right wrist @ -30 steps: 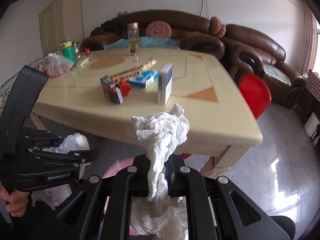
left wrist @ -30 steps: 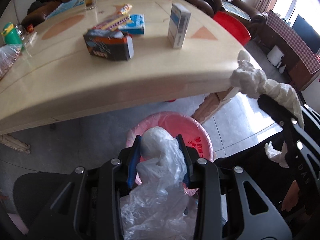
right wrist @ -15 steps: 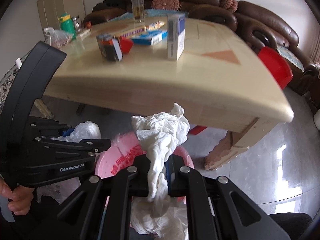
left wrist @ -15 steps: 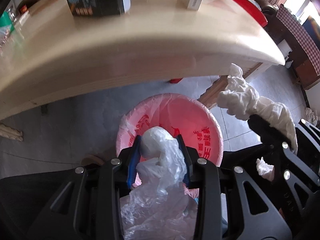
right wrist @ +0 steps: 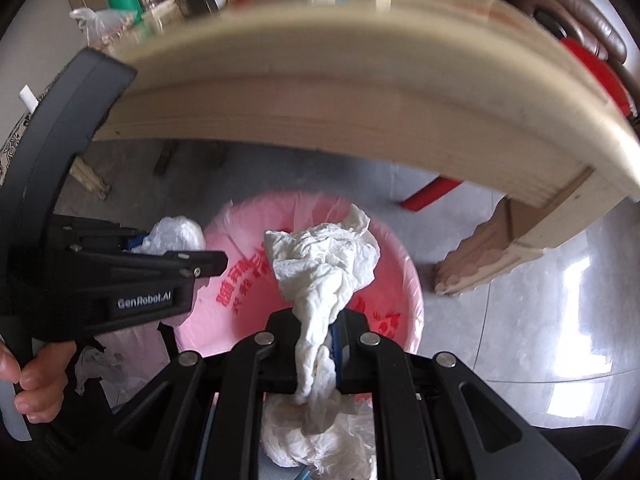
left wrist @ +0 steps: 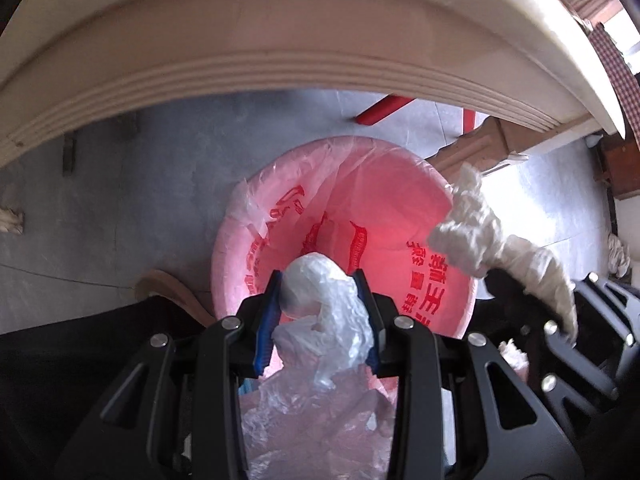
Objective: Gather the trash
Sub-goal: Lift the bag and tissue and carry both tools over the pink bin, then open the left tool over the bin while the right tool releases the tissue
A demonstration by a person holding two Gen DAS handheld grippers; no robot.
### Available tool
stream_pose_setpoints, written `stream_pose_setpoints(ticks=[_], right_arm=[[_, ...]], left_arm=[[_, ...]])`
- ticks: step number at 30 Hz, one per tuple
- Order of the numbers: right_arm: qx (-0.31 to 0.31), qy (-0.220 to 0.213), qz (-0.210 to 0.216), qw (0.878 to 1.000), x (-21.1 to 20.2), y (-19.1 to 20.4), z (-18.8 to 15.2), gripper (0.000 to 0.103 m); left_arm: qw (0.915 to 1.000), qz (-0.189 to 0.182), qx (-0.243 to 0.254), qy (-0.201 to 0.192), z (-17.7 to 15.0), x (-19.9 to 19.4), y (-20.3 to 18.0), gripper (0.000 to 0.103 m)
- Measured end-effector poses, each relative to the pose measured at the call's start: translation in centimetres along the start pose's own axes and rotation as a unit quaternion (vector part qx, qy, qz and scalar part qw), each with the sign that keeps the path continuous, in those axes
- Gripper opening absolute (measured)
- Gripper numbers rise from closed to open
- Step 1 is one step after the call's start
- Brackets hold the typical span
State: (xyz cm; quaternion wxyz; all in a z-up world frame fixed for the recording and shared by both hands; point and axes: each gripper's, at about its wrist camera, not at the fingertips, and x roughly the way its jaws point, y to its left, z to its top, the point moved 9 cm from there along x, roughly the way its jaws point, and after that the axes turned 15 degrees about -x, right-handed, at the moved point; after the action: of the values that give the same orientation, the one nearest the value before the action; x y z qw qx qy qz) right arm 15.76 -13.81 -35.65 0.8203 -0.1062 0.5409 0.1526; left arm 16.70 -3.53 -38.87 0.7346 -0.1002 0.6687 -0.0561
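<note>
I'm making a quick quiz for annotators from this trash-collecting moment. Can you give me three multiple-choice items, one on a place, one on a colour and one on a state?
1. Where does the bin stand?
A. on the table
B. on the floor by the table's edge
C. on the sofa

2. What colour is the bin's liner?
A. pink
B. black
C. green

3. What is the right hand-held gripper doing?
A. standing open and empty
B. clamping a bottle
C. clamping a crumpled paper towel

Answers: 1 B, the bin sits on the grey floor below the table edge. 2 A, pink plastic with red print lines it. 3 C, white paper bulges from its closed fingers.
</note>
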Motion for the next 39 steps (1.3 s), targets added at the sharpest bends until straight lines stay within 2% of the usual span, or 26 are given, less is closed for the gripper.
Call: stream_pose_setpoints(ticks=[6, 17, 19, 20, 22, 25, 26, 29, 30, 32, 39], right_arm=[[-0.001, 0.035, 0.018, 0.999, 2.8, -0.4, -0.7, 0.011], [0.001, 0.074, 0.038, 0.997, 5.9, -0.5, -2.7, 0.011], [0.000, 0.079, 0.043, 0.996, 6.4, -0.5, -2.9, 0.011], [-0.001, 0.079, 0.043, 0.996, 6.5, -0.4, -2.9, 0.013], [-0.006, 0.082, 0.043, 0.996, 6.5, -0.3, -2.8, 0.017], [-0.008, 0.085, 0.041, 0.996, 6.9, -0.3, -2.8, 0.032], [-0.009, 0.085, 0.040, 0.996, 6.8, -0.3, -2.8, 0.038], [-0.012, 0.082, 0.039, 0.996, 6.7, -0.2, -2.7, 0.044], [-0.013, 0.081, 0.039, 0.996, 6.6, -0.2, -2.7, 0.050], [-0.015, 0.081, 0.040, 0.996, 6.7, 0.0, -2.6, 0.055], [-0.006, 0.080, 0.042, 0.996, 6.4, -0.3, -2.6, 0.055]], left_arm=[[0.9993, -0.020, -0.019, 0.026, 0.3, 2.3, -0.1, 0.034], [0.9988, 0.004, -0.010, 0.048, 0.4, 5.2, -0.6, 0.034], [0.9985, 0.004, -0.010, 0.054, 0.4, 5.5, -0.7, 0.041], [0.9986, 0.005, -0.008, 0.053, 0.5, 5.5, -0.6, 0.043], [0.9987, 0.012, -0.005, 0.049, 0.6, 5.6, -0.5, 0.060], [0.9988, 0.008, -0.003, 0.048, 0.7, 5.6, -0.5, 0.067], [0.9988, 0.010, -0.002, 0.048, 0.7, 5.6, -0.4, 0.069], [0.9989, 0.015, -0.001, 0.044, 0.9, 5.6, -0.3, 0.069], [0.9989, 0.017, -0.002, 0.043, 1.0, 5.7, -0.2, 0.069], [0.9991, 0.016, -0.009, 0.037, 1.3, 5.5, 0.1, 0.069], [0.9988, 0.013, -0.031, 0.037, 1.8, 5.4, 0.7, 0.071]])
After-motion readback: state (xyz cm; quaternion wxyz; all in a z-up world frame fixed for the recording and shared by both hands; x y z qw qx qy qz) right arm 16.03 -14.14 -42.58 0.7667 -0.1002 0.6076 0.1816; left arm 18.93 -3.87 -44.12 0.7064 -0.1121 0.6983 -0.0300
